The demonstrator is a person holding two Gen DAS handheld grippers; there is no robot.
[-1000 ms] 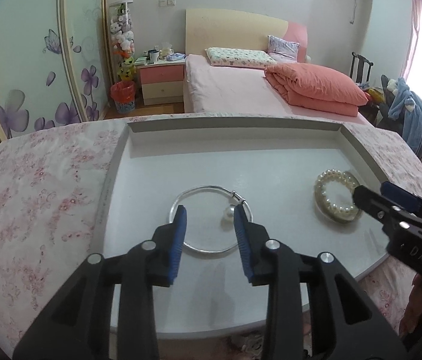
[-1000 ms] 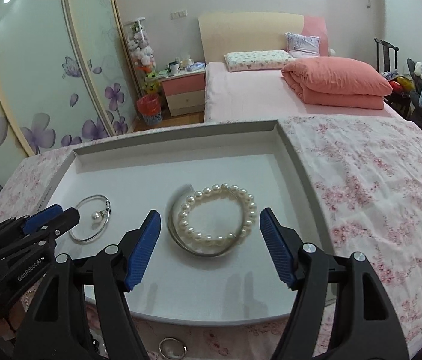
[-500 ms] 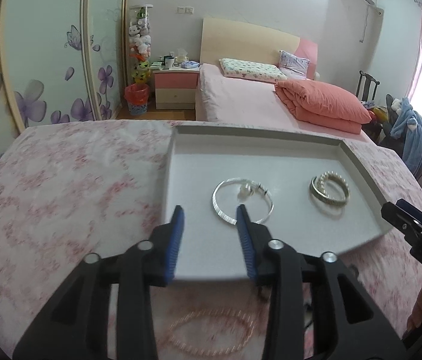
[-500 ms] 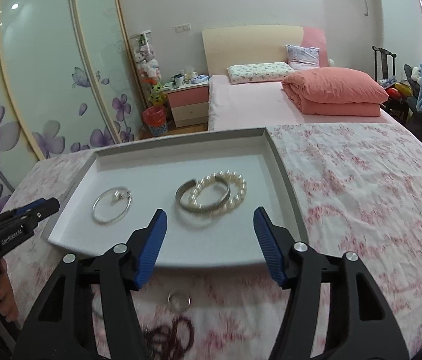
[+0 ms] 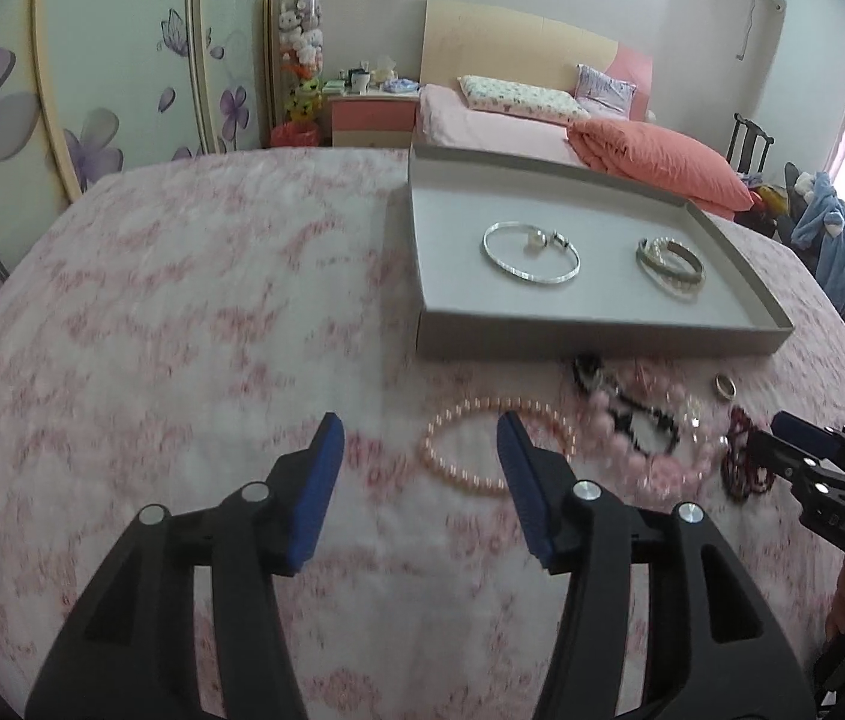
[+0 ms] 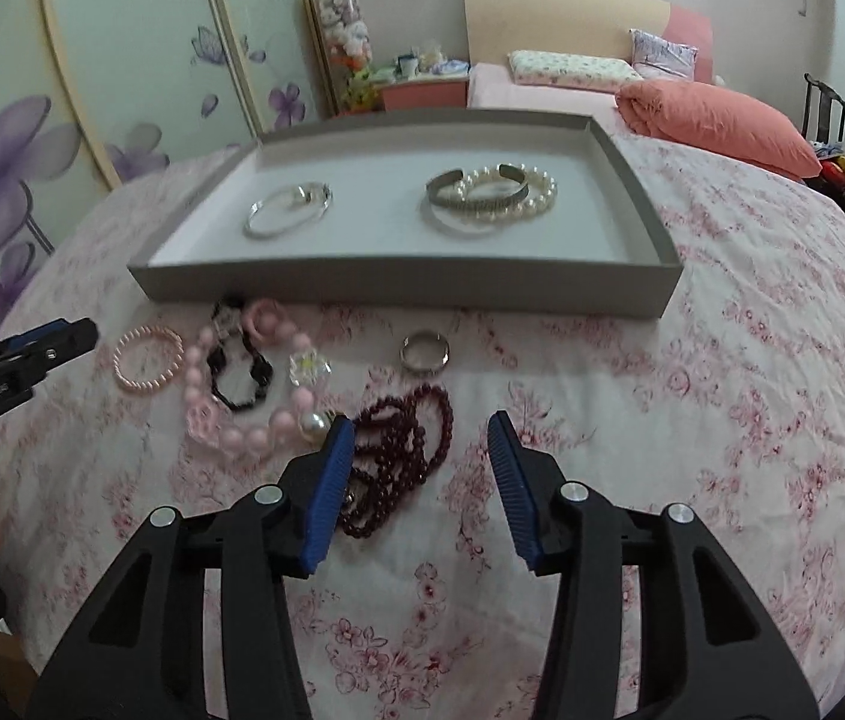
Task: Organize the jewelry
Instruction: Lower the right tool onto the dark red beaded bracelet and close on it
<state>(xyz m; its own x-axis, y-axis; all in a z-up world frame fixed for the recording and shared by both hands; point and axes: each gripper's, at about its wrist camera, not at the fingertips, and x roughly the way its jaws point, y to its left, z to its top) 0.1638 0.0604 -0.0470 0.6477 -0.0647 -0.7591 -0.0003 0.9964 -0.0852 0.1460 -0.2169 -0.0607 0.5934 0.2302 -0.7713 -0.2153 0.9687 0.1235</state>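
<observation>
Tray [image 6: 410, 285] held three bracelets; several pieces lay loose on the bedspread [image 6: 752, 360], task partly done. Left gripper [image 5: 416, 468] and right gripper [image 6: 422, 468] both gaped wide, empty.

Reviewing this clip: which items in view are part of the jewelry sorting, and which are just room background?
Job items:
grey shallow tray
thin silver bangle
white pearl bracelet
pink pearl bracelet
dark red bead strand
small silver ring
open left gripper
open right gripper

Background:
salmon folded duvet
pink bedside cabinet
</observation>
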